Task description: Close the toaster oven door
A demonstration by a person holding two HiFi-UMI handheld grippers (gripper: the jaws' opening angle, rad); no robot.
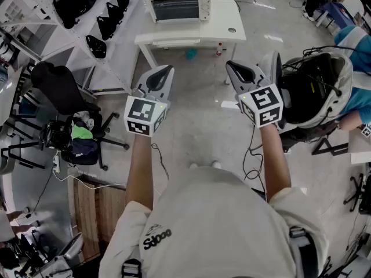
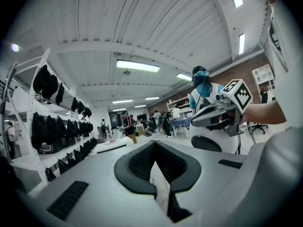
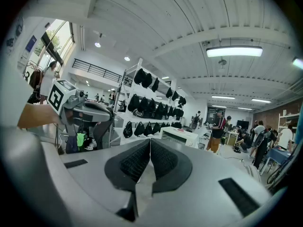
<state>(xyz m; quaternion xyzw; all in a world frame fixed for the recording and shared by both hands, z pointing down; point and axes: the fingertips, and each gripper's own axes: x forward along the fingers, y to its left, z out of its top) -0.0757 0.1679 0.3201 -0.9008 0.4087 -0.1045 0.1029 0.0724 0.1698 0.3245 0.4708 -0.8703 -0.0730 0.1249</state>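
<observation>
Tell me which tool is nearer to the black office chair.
Left. The left tool hangs to the right of the black office chair; the right tool is farther right, beyond it.

Two claws (image 1: 167, 69) (image 1: 230, 65), one toaster oven (image 1: 177, 7), one table (image 1: 225, 32)

1. Upper left of the head view: white shelving (image 1: 36, 13), rows of black bags (image 1: 96, 46) along it.
2. Top centre: a white table (image 1: 227, 32), with a small teal thing (image 1: 191, 54) and a small red one (image 1: 219, 52) on the floor beneath.
3. Left edge: a black office chair (image 1: 58, 83), with a green cloth (image 1: 82, 133) just below it.
4. Lower left: a wooden panel (image 1: 95, 204).
5. Right of centre: a black cable (image 1: 250, 164) loops over the floor.
6. Right gripper view, right side: people (image 3: 218, 131) stand under a long ceiling light (image 3: 234, 51).
</observation>
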